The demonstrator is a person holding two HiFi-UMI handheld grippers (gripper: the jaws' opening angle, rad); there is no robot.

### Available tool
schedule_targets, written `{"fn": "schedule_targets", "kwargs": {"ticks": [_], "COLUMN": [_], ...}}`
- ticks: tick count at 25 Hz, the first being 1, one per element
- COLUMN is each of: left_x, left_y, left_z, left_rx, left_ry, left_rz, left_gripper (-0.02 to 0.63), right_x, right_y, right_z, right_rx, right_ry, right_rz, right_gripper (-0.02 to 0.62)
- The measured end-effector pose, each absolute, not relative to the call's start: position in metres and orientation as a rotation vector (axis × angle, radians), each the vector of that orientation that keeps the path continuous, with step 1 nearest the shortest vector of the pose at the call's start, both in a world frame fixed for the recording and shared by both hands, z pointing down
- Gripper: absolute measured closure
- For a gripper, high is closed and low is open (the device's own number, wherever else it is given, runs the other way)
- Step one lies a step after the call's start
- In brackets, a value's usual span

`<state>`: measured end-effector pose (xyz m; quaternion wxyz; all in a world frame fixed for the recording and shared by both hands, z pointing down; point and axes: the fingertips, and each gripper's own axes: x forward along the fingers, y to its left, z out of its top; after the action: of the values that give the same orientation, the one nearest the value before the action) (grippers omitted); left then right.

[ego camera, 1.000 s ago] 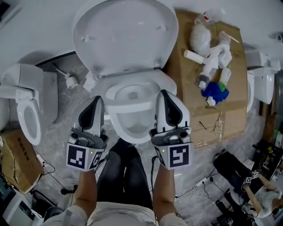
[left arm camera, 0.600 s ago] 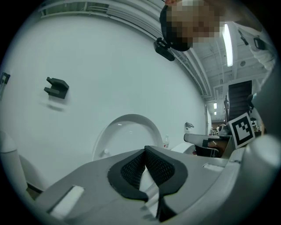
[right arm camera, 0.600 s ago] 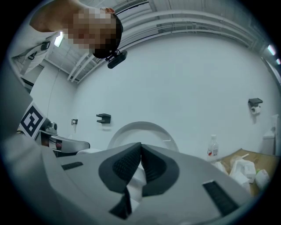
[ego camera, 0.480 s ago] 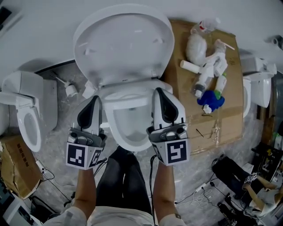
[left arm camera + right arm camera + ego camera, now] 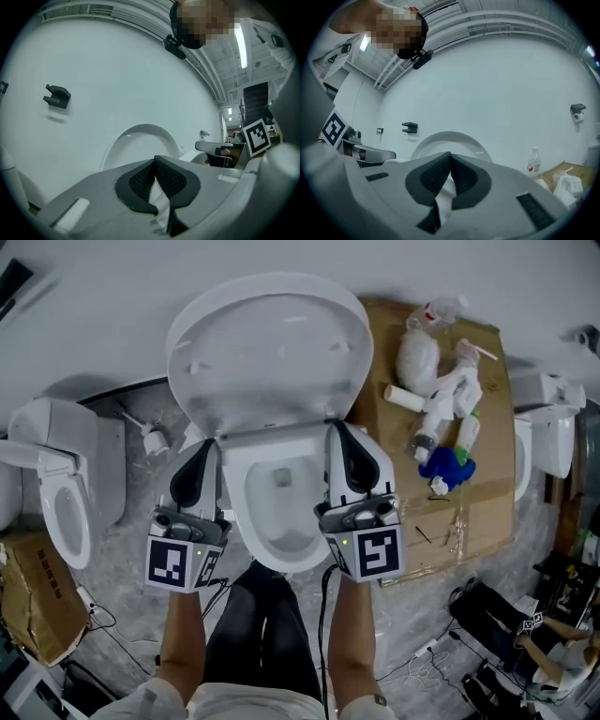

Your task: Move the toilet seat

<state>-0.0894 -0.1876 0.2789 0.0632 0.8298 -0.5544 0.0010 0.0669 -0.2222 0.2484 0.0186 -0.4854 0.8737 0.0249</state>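
Note:
The white toilet's seat and lid (image 5: 270, 351) stand raised, leaning back toward the wall above the open bowl (image 5: 281, 507). My left gripper (image 5: 210, 442) is over the bowl's left rim, its tip close to the hinge end of the raised seat. My right gripper (image 5: 335, 425) is over the right rim, its tip at the seat's lower right corner. Both are shut with nothing between the jaws. In the left gripper view the shut pads (image 5: 154, 161) point at the raised seat (image 5: 140, 140). The right gripper view shows the same (image 5: 450, 157), with the seat (image 5: 451, 139) just ahead.
A cardboard sheet (image 5: 487, 493) right of the toilet holds bottles, a white bag and a blue object (image 5: 448, 468). Another toilet (image 5: 56, 493) stands left, a third (image 5: 544, 437) right. A toilet brush (image 5: 150, 439), a cardboard box (image 5: 33, 587) and cables lie on the floor.
Both grippers have moved forward along the bowl's sides toward the hinge of the raised seat. They stayed shut. The head view shifted slightly.

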Motion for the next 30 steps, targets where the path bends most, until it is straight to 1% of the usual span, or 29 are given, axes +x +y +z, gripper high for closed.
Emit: {"fn": "schedule_targets", "kwargs": {"ticks": [30], "left_x": [-0.105], "left_y": [-0.259], "left_z": [0.276], "left_rx": [2.538], "left_ry": [-1.7], "left_rz": [0.006], "left_gripper": [0.611], "right_x": [0.048], "right_y": [-0.3], "right_z": [0.248], "right_rx": [-1.457], "right_ry": [2.718], "right_rz": [0.124], "right_gripper": [0.598]}}
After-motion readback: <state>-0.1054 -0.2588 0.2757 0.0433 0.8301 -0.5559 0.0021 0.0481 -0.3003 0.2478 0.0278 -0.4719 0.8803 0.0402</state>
